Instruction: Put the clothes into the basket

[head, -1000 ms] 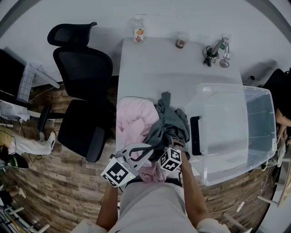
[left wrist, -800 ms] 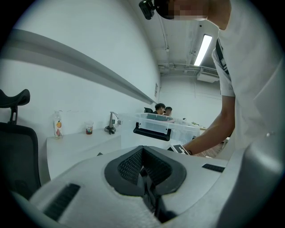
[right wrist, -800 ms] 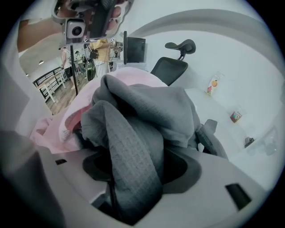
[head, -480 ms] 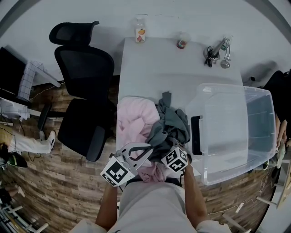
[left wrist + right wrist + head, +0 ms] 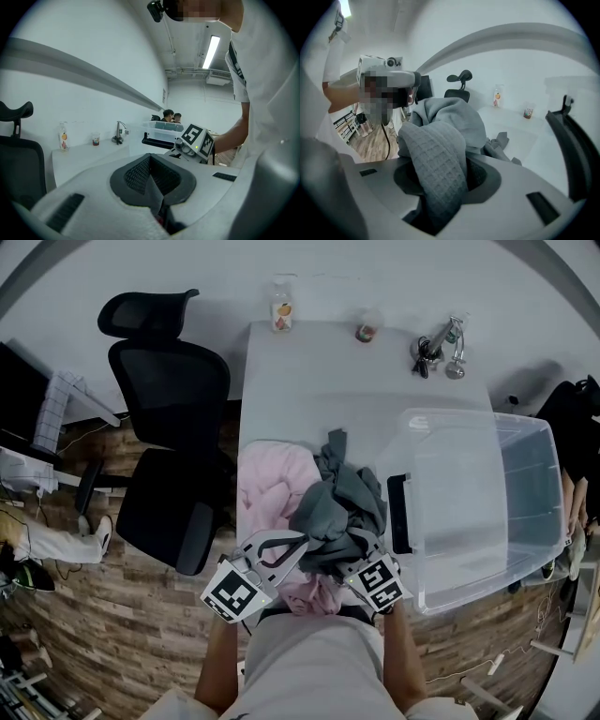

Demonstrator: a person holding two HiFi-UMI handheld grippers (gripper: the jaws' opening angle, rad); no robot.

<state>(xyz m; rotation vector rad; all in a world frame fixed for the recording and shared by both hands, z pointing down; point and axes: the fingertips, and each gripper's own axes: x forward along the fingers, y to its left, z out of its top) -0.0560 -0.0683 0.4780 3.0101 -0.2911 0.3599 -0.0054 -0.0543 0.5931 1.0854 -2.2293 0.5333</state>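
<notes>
1. Right gripper [image 5: 440, 185]: jaws have just been closing and now pinch a fold of the grey garment [image 5: 443, 136]. The waffle-weave cloth fills the gap between the pads and bulges up in front of them.
2. Left gripper [image 5: 152, 176]: pads pressed together, no cloth made out between them. It sits low at the near table edge, over the pink garment [image 5: 272, 486].
3. Clothes: both are heaped on the near part of the table [image 5: 319, 390]. The grey one lies partly over the pink one's right side, and one end trails toward the table's middle.
4. Basket [image 5: 450, 451]: clear plastic, just right of the heap. Its black handle [image 5: 397, 514] faces the grey cloth, and nothing can be seen inside.
5. Obstruction: in the right gripper view the raised grey cloth blocks most of the table ahead, and the handle shows at the right edge.
6. Far table edge: bottle [image 5: 279, 307], small cup [image 5: 366, 331] and a metal item [image 5: 436, 345], all well apart from the clothes.
7. Left of the table: black office chair [image 5: 169, 427] on a wood floor.
</notes>
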